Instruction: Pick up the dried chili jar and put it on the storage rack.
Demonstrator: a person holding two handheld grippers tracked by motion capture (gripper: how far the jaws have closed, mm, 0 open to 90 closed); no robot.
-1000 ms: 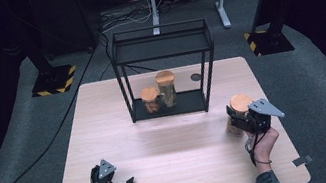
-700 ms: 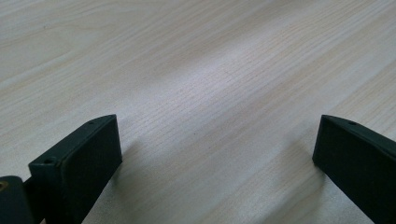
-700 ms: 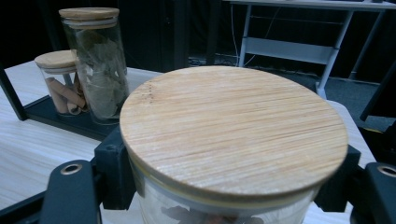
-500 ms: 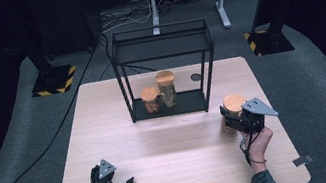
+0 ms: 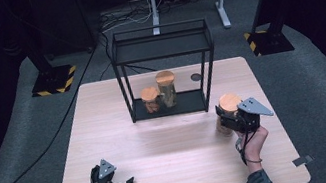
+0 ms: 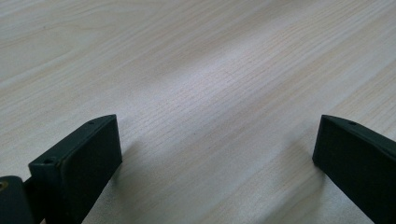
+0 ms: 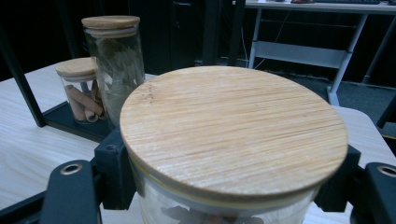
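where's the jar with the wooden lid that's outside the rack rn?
In the high view the jar is at the table's right side, just right of the black rack's front right leg, gripped by the right tongs.

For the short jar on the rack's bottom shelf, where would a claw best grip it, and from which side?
Likely the glass wall of the short jar just under its wooden lid, coming level from the rack's open front. The top shelf blocks a reach from above, and the tall jar stands close on one side.
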